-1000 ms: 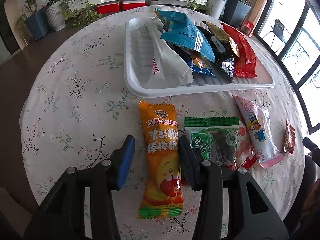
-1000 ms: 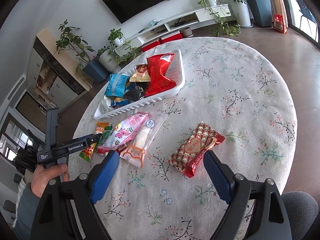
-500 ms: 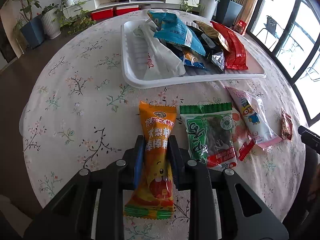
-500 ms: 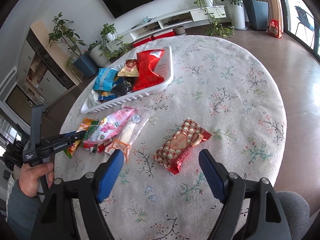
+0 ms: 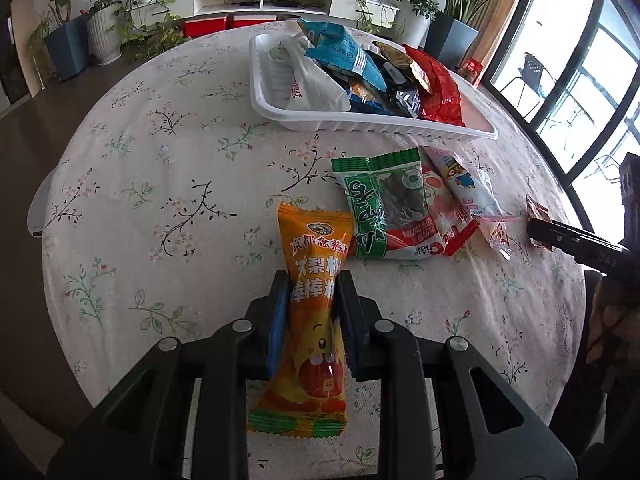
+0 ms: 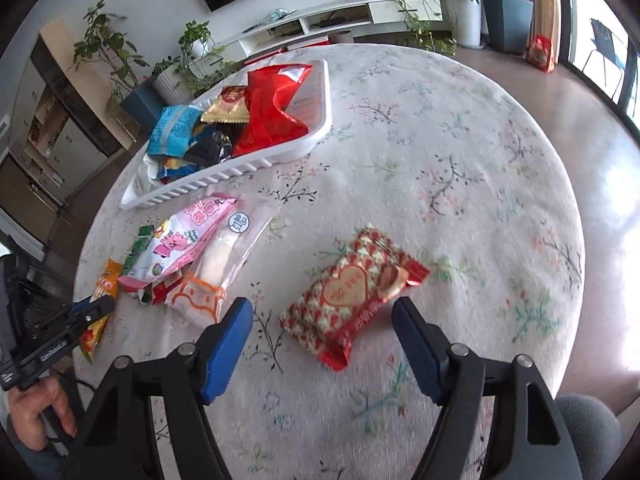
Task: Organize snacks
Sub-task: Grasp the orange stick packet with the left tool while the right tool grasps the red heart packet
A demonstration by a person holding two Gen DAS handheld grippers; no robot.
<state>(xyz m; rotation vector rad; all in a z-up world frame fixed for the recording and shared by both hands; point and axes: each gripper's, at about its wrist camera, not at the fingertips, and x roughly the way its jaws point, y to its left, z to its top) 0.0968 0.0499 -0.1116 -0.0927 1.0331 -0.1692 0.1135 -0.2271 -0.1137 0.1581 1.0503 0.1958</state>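
Note:
My left gripper (image 5: 312,292) is shut on the orange snack packet (image 5: 316,264), which sticks out in front of and behind the pads; the right wrist view shows that gripper (image 6: 94,308) at the far left on the same packet (image 6: 105,284). My right gripper (image 6: 322,316) hovers over the red heart-patterned packet (image 6: 352,288). Its jaws are closing, the packet lies between them, and the blue pads stand clear of it. The white tray (image 5: 280,108) at the back holds several packets. A green packet (image 5: 384,204) and a pink cartoon packet (image 5: 464,180) lie in front of it.
The round table wears a floral cloth (image 5: 168,184). A clear-wrapped bun (image 6: 228,256) lies beside the pink packet (image 6: 180,240). The white tray (image 6: 316,140) sits at the far left of the table. A hand (image 6: 36,408) grips the left tool. Potted plants (image 5: 68,32) stand behind.
The left jaws shut on the orange packet and carried it left, away from the green packet. The right gripper dropped closer over the heart packet and its jaws narrowed.

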